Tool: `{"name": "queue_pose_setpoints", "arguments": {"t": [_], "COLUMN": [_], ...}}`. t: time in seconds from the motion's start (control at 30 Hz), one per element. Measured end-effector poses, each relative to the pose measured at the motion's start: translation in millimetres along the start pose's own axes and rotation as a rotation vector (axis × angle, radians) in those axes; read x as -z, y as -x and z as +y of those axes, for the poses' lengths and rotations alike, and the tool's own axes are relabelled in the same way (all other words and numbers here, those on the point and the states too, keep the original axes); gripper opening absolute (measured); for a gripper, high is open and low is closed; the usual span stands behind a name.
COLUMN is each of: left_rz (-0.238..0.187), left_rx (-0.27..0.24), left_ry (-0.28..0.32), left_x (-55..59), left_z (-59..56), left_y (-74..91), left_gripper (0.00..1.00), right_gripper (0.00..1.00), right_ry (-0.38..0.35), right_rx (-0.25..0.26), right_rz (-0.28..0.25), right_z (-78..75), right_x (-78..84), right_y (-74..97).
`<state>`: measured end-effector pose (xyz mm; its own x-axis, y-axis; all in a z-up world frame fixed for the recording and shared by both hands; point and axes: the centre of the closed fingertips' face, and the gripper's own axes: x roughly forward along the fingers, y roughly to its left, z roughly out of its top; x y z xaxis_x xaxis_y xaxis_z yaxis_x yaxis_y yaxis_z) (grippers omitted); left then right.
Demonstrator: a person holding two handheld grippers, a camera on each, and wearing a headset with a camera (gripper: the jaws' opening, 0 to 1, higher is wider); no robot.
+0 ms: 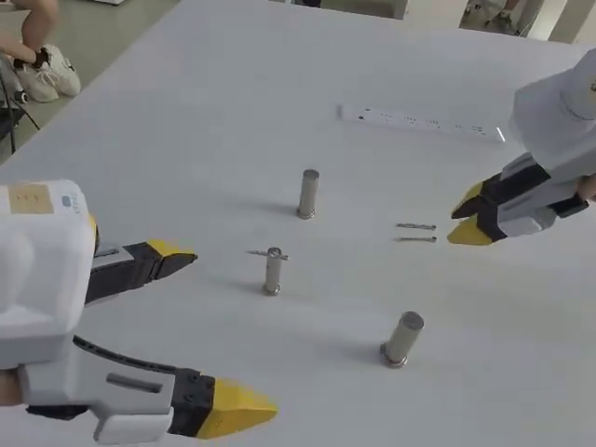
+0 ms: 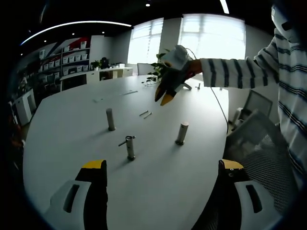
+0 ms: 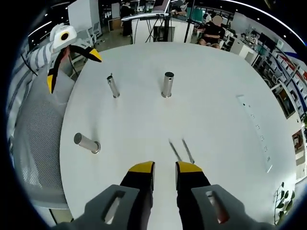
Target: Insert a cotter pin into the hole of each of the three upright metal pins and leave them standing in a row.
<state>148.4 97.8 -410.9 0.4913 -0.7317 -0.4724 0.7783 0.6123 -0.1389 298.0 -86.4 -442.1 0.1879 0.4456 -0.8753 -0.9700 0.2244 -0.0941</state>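
Note:
Three metal pins stand on the white table (image 1: 186, 140): a far pin (image 1: 308, 194), a middle pin (image 1: 272, 271) with a cotter pin through its top, and a near pin (image 1: 402, 338). Two loose cotter pins (image 1: 415, 233) lie side by side to the right. My right gripper (image 1: 466, 219) hovers just right of them, slightly open with nothing between its tips; its own view has the cotter pins (image 3: 181, 150) right ahead of the gripper (image 3: 165, 168). My left gripper (image 1: 219, 331) is wide open and empty near the front left, the middle pin (image 2: 130, 147) ahead of it.
A white power strip (image 1: 424, 122) lies at the far side of the table. A person's shoes (image 1: 47, 70) rest on the floor beyond the table's left edge. A mesh chair (image 3: 33, 120) stands by the table's rim. Bare tabletop surrounds the pins.

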Motion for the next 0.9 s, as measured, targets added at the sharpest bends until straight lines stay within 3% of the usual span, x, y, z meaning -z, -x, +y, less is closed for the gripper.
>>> {"name": "queue_pose_setpoints", "arguments": {"t": [0.07, 0.3, 0.47, 0.57, 0.67, 0.73, 0.77, 0.83, 0.9], "left_rz": [-0.003, 0.007, -0.011, -0.016, -0.092, -0.087, -0.083, -0.056, -0.046], "left_rx": [0.0, 0.004, 0.023, 0.026, 0.015, 0.017, 0.016, 0.011, 0.011], "left_ry": [0.0, 0.002, 0.019, 0.019, 0.085, 0.085, 0.08, 0.06, 0.059], "left_x": [-0.6, 0.9, -1.7, -2.6, -14.2, -13.2, -12.4, -7.4, -4.4], "left_z": [-0.4, -2.8, -7.4, -9.4, -7.4, -7.0, -7.3, -7.0, -7.1], "left_y": [0.4, 1.4, -0.4, -1.4, -2.6, -2.4, -3.0, -4.1, -4.4], "left_gripper": [0.95, 0.95, 0.94, 0.94, 0.94, 0.94, 0.94, 0.94, 0.94], "right_gripper": [0.08, 0.13, 0.12, 0.12, 0.12, 0.09, 0.08, 0.08, 0.08], "right_ry": [0.033, 0.144, 0.159, 0.182, 0.171, 0.157, 0.144, 0.135, 0.118], "right_rx": [-0.006, -0.028, -0.053, -0.05, -0.035, -0.031, -0.057, -0.035, -0.061], "right_rz": [0.024, 0.122, 0.158, 0.207, 0.237, 0.245, 0.229, 0.213, 0.225], "right_z": [-2.8, -13.5, -17.0, -22.1, -28.2, -31.7, -28.4, -33.1, -31.3], "right_x": [-0.2, 6.8, 12.1, 20.1, 25.1, 26.2, 22.9, 19.1, 19.9], "right_y": [-6.1, -27.9, -42.3, -48.3, -51.9, -55.0, -54.4, -55.3, -55.2]}}
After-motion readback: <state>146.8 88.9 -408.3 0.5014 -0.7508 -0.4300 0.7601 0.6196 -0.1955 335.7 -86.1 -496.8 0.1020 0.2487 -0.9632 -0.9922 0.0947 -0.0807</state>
